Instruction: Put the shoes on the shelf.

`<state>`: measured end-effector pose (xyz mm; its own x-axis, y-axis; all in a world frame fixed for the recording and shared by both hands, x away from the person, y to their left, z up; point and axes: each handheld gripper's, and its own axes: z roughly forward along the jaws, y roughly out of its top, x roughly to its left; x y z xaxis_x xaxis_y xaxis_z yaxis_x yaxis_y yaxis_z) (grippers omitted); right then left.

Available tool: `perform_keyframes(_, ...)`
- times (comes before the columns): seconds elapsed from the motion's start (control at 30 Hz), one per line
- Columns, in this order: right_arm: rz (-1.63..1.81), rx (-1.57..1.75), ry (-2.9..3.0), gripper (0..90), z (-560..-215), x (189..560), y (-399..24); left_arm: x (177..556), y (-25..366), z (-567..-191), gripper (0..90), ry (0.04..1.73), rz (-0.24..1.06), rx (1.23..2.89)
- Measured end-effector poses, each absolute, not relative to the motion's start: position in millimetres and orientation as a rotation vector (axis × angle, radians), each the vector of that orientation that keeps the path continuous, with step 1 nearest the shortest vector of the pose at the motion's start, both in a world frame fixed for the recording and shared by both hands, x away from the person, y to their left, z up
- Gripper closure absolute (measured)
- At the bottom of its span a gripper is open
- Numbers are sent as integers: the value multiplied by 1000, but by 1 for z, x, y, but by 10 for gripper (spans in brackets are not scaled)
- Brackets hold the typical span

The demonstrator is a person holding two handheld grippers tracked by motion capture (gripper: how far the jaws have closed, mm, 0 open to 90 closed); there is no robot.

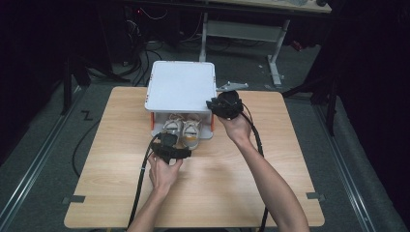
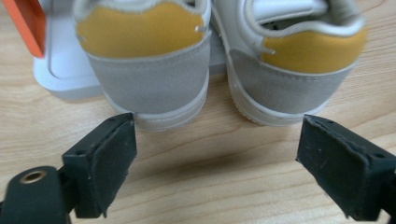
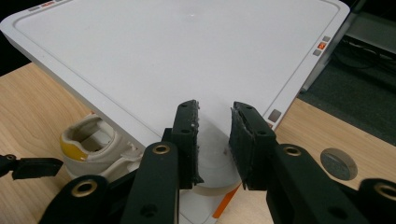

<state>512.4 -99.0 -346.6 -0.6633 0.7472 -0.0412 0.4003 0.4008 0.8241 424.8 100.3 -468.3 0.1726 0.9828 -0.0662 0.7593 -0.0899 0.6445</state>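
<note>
Shoes (image 2: 219,70): pair, heels outward, on lower tier of white rack (image 1: 181,84), table (image 1: 232,179). Likely light, soft-collared, firm heels; grip at heel. Left gripper (image 2: 215,163) wide open, empty, before heels. Right gripper (image 3: 215,140) part-open over rack corner, gripping nothing

You get a bright pool of light from overhead on the wooden table (image 1: 232,183), while the floor and room around it fall off to near black in the high view. That view is soft and a little grainy. The white lid (image 1: 180,86) is close to washed out there, and in the right gripper view it reads as a flat pale sheet with little texture. In the left gripper view the shoes (image 2: 154,60) are slightly soft, and a dull shadow lies on the wood just below them
</note>
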Motion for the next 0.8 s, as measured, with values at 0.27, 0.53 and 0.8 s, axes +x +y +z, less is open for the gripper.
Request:
perform_keyframes(0.27,1160,986,2255,717,-347,512,-99,429,97,-467,146,1656,529,1892)
perform_keyframes(0.53,1156,987,2252,717,-347,512,-98,438,93,-466,184,1655,538,1872)
perform_keyframes(0.8,1157,990,2251,717,-347,512,-98,446,97,-470,250,1658,561,1794)
